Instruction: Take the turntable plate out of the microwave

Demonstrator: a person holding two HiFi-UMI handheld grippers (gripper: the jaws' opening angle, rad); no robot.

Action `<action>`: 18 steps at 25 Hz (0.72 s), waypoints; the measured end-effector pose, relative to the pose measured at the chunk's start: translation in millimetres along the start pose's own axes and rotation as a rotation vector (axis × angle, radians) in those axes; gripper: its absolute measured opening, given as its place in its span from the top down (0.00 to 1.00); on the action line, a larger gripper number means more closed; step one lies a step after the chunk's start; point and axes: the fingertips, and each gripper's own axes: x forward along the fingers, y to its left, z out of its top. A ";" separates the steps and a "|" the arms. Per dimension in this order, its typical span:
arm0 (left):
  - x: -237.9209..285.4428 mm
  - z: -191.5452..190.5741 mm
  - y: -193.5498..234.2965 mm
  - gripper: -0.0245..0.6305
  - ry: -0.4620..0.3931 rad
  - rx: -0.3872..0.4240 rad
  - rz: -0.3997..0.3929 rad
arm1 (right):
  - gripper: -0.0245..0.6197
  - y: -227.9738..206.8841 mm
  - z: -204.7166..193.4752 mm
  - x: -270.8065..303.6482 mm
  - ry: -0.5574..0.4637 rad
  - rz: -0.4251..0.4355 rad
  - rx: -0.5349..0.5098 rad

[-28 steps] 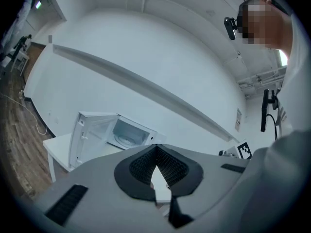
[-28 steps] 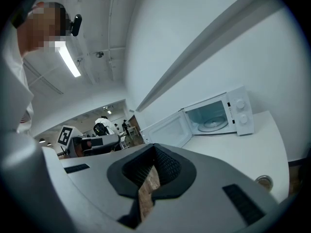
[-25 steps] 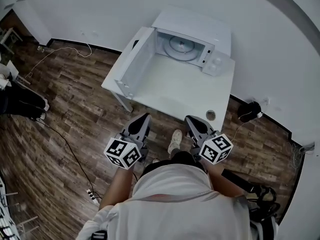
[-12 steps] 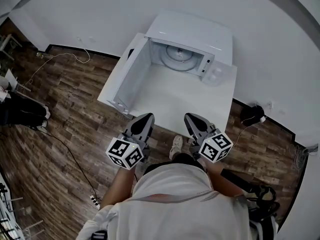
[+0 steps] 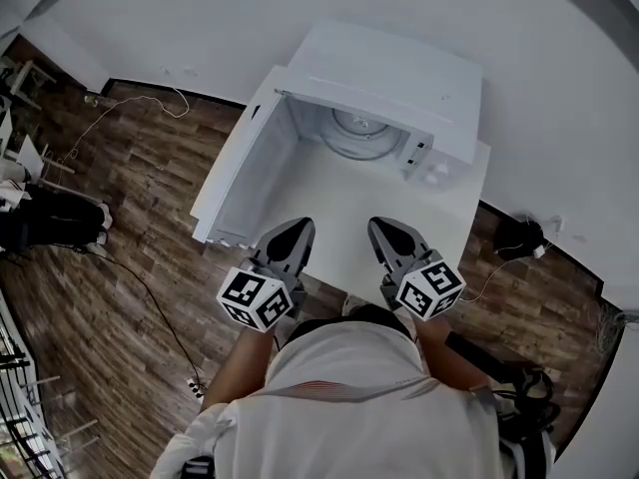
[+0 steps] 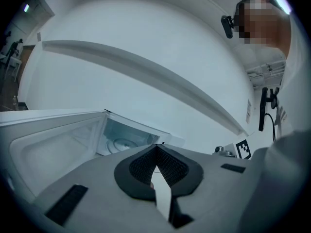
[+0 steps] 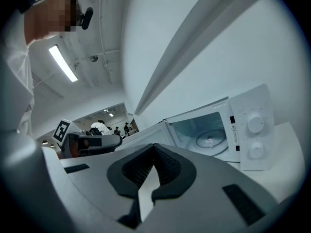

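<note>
The turntable plate point(image 5: 361, 128) lies flat inside the open microwave point(image 5: 404, 63), at 12 o'clock from both grippers in the head view and well apart from them. The left gripper point(image 5: 296, 228) and right gripper point(image 5: 383, 230) hover side by side over the near edge of the white worktop point(image 5: 349, 193). On each, the fingers point(image 6: 138, 168) are pressed together with nothing between them.

Risks, as I judge them:

1. Closed fingers cannot take the rim. Going in like this, they would only shove the plate toward the back wall or tip it off its seat.
2. The door point(image 5: 240, 168) stands open at 10 o'clock from the left gripper. A wide swing on that side could knock it or catch the marker cube.
3. The cavity looks low and narrow. 2 grippers inside at once may collide or scrape the roof.
4. The plate looks like glass, smooth and heavy. Pinched at 1 point on the rim, it could tilt, slip and break on the worktop.
5. The control panel point(image 7: 252, 135) sits at 1 o'clock from the right gripper and could be bumped on the way in.
</note>
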 end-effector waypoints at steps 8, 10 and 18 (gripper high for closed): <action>59.8 2.7 7.7 0.95 0.035 -0.021 -0.021 | 0.96 -59.5 10.8 16.8 -0.002 -0.032 0.017; 73.5 -1.2 8.5 0.95 0.043 -0.026 -0.045 | 0.96 -69.2 7.8 19.6 0.001 -0.046 0.030; 115.1 -26.7 42.0 0.95 0.049 -0.192 -0.111 | 0.96 -94.2 -12.4 48.4 -0.019 -0.098 0.135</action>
